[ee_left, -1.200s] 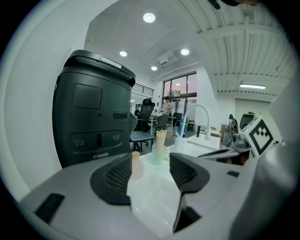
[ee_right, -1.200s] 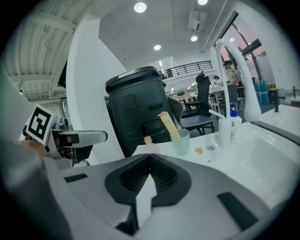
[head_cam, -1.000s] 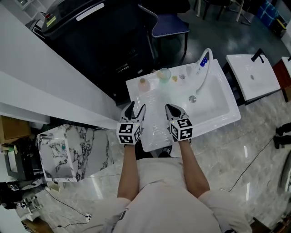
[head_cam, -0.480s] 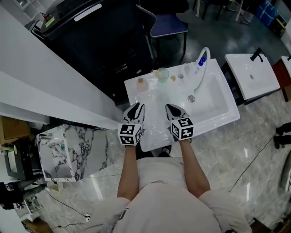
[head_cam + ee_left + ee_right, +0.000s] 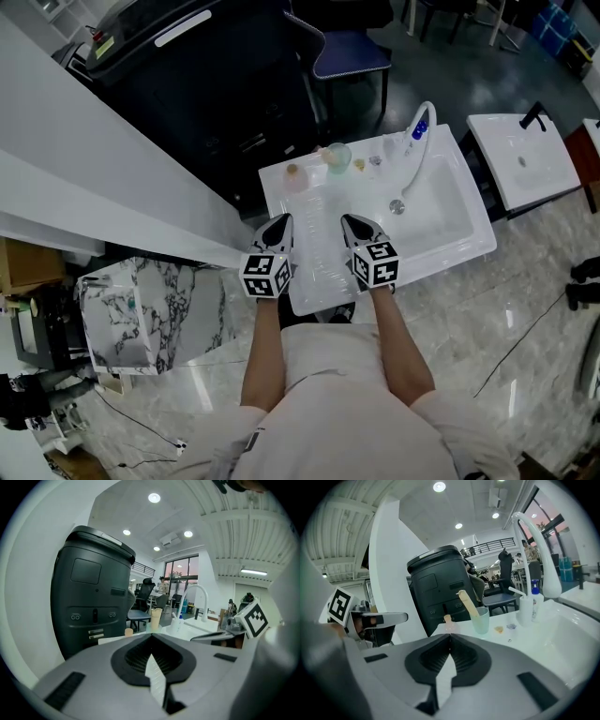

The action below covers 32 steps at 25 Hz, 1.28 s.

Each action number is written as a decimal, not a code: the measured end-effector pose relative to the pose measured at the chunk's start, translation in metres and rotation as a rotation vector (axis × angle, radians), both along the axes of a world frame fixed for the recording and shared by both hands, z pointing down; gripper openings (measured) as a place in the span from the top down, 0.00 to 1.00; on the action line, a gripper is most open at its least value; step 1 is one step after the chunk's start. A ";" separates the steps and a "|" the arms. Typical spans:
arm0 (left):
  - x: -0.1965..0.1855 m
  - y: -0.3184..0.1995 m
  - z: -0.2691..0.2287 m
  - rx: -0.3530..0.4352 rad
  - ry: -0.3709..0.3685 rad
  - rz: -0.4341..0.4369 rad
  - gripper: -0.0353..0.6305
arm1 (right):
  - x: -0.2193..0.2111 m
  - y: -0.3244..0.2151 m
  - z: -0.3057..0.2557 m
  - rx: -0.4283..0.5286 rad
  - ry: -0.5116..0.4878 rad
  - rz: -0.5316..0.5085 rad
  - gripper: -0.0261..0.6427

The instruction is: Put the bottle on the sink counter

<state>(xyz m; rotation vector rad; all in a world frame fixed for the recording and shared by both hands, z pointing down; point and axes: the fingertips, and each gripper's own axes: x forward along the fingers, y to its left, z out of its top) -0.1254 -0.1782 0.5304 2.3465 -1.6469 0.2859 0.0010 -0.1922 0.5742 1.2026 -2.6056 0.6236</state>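
Observation:
A small clear bottle with a tan cap stands at the back left of the white sink counter; it also shows as the bottle in the right gripper view and the bottle in the left gripper view. My left gripper hovers over the counter's near left edge, shut with nothing between its jaws. My right gripper hangs beside it, also shut and empty. Both point toward the back of the counter, well short of the bottle.
A green cup with a tan stick in it stands right of the bottle. A white faucet arches over the basin, with a blue-capped bottle beside it. A black machine and a chair stand behind the counter.
The left gripper's jaws have gone from apart to shut, with nothing taken. Both grippers stay over the counter's near edge; the right one has not visibly moved.

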 end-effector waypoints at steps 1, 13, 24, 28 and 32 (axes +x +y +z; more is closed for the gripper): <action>-0.001 -0.001 0.000 -0.003 0.002 -0.002 0.94 | -0.001 -0.001 0.000 0.000 0.000 -0.003 0.95; -0.006 -0.002 0.010 -0.026 -0.062 -0.028 0.94 | -0.009 -0.005 0.005 -0.016 0.016 -0.031 0.95; -0.002 -0.002 0.013 -0.040 -0.003 -0.038 0.94 | -0.008 -0.006 0.007 -0.011 0.024 -0.035 0.95; -0.002 0.000 0.013 -0.039 0.012 -0.035 0.94 | -0.008 -0.005 0.008 -0.010 0.027 -0.037 0.95; -0.001 0.001 0.014 -0.039 0.003 -0.035 0.94 | -0.008 -0.004 0.009 -0.011 0.034 -0.043 0.95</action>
